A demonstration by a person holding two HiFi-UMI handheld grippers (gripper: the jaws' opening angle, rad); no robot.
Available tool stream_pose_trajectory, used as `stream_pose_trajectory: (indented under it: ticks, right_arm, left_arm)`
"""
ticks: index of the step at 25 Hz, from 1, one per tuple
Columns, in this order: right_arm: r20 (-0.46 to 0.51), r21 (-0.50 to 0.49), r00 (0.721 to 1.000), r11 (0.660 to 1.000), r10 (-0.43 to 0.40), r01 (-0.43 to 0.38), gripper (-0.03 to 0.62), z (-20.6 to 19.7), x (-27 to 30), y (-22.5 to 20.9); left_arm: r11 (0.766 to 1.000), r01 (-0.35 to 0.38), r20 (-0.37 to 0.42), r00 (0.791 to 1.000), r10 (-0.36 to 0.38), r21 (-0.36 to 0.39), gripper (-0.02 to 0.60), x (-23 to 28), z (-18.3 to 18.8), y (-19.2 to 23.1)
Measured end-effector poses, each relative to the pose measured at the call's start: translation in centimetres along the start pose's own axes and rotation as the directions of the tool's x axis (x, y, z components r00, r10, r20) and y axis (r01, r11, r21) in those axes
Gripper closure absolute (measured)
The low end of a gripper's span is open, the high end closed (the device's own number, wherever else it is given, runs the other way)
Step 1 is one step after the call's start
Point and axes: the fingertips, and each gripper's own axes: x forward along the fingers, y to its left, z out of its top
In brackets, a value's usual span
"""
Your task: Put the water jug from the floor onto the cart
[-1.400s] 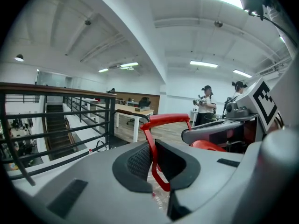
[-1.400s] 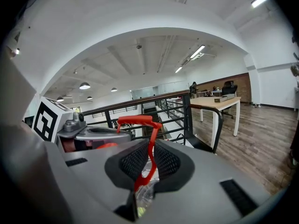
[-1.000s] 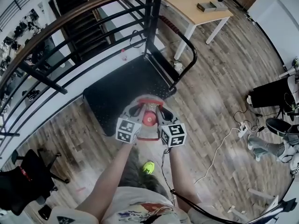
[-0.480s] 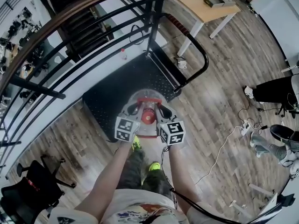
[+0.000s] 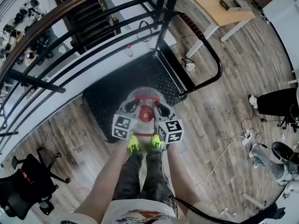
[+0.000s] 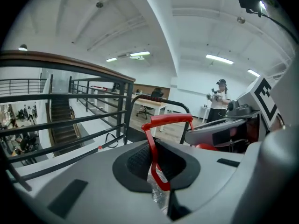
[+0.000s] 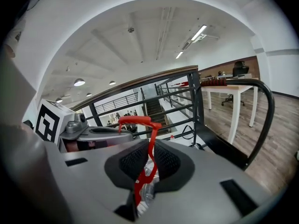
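The clear water jug point(image 5: 141, 98) with a red cap point(image 5: 145, 115) and red carrying handle point(image 5: 146, 97) hangs over the near edge of the black cart deck point(image 5: 112, 94). Both grippers hold it by that handle. My left gripper point(image 5: 132, 110) is shut on the handle's left leg point(image 6: 154, 160), the black pads pinching the red strap. On the other side, my right gripper point(image 5: 160, 111) is shut on the handle's right leg point(image 7: 141, 176). Each gripper view shows the red handle point(image 7: 137, 121) rising above the jaws and the other gripper beside it.
The cart's black push bar point(image 5: 216, 55) rises on the right. A dark railing point(image 5: 70, 45) with a wooden top rail runs behind the cart, stairs beyond it. A wooden desk point(image 5: 219, 8) stands at the back right; cables point(image 5: 233, 134) lie on the wood floor. The person's feet point(image 5: 142, 144) stand just behind the jug.
Both grippers carried the jug forward and lower, from over the wood floor before the cart to over the cart deck's near edge. The person stepped closer; the grips stayed the same.
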Motion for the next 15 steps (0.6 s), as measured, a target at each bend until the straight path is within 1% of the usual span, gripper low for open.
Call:
stream_pose_trajectory:
  ticks: [5,8,11,15]
  right_arm:
    - [-0.026,-0.018,0.998,0.998,0.065,-0.065,0.554,-1.0,4.5,-1.2]
    - [-0.042,-0.019,0.995,0.996,0.090,-0.091,0.554,-2.0,7.5,-1.7]
    - [-0.051,-0.009,0.994,0.995,0.097,-0.097,0.554,-3.2,9.8,-2.6]
    - [-0.043,0.013,0.995,0.996,0.090,-0.090,0.554,-3.8,12.3,-3.6]
  left_arm:
    - [0.998,-0.058,0.003,0.998,0.058,-0.037,0.560,2.2,-2.0,3.1]
    - [0.996,-0.083,0.000,0.997,0.083,-0.040,0.560,3.9,-3.5,5.5]
    - [0.995,-0.091,-0.011,0.996,0.091,-0.033,0.560,5.6,-4.8,7.2]
    - [0.995,-0.094,-0.014,0.996,0.094,-0.035,0.560,7.5,-5.6,9.1]
